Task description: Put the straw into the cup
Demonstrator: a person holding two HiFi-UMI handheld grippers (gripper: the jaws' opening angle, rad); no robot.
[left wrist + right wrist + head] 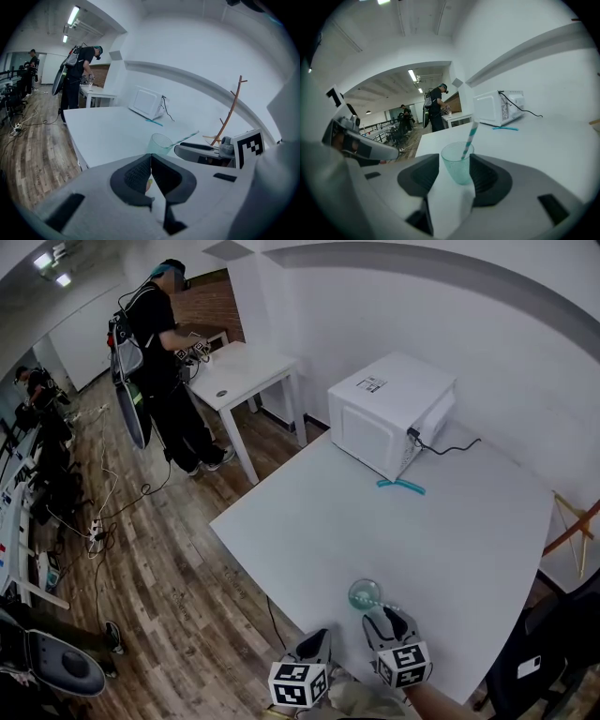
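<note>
Left to right in the head view: a person (161, 343) stands at a small white table (251, 371) far left. Then comes our big white table (328, 521), with the microwave (389, 413) at its back and a spare straw (401, 486) lying flat just in front of it. At the near edge sit the left gripper (317, 636), then the cup (365, 593), then the right gripper (389, 618). From above we see the cup rim and the striped straw (382, 602) leaning out towards the right gripper, but we can't read either jaw gap there. The left gripper view settles its own side: the left gripper (150, 164) has its pads pressed together with nothing clearly between them. The cup (160, 143) stands on the table well ahead of it, and the straw (185, 138) slants out to the right. This view alone shows a wooden stand (229, 117) off the table's far side, plus the right gripper's marker cube (248, 147). In the right gripper view, the left gripper (351, 140) shows at far left. The right gripper (454, 168) has its jaws spread wide. The cup (458, 164) is upright between them and the left pad is clear of it. The right pad is close to the cup, and we can't confirm contact. The straw (469, 138) stands in the cup, tilted up and to the right. No pad is on the straw.
</note>
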